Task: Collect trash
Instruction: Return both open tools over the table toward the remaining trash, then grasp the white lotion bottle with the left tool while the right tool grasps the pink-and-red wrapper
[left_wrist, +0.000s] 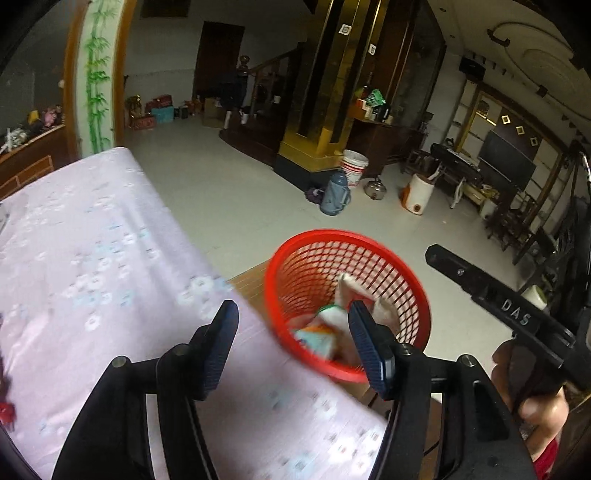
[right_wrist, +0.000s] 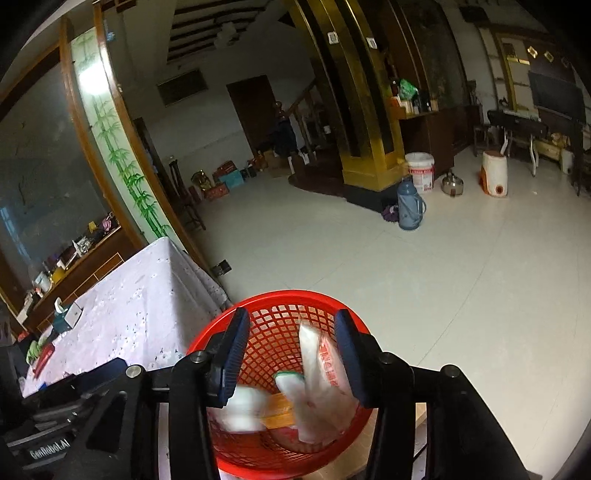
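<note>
pale floor tiles spread behind the red plastic mesh basket, which stands beside the lilac floral-clothed table. white printed wrappers lie inside it, the tallest leaning upright, long axis toward the rim. both the left gripper and right gripper hang open and empty above it. a leaning wrapper could tip out if a finger clips it.

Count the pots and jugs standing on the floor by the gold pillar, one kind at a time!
Blue flask: 1
White bucket: 1
Metal kettle: 1
White-and-orange tub: 1
Total: 4
</note>
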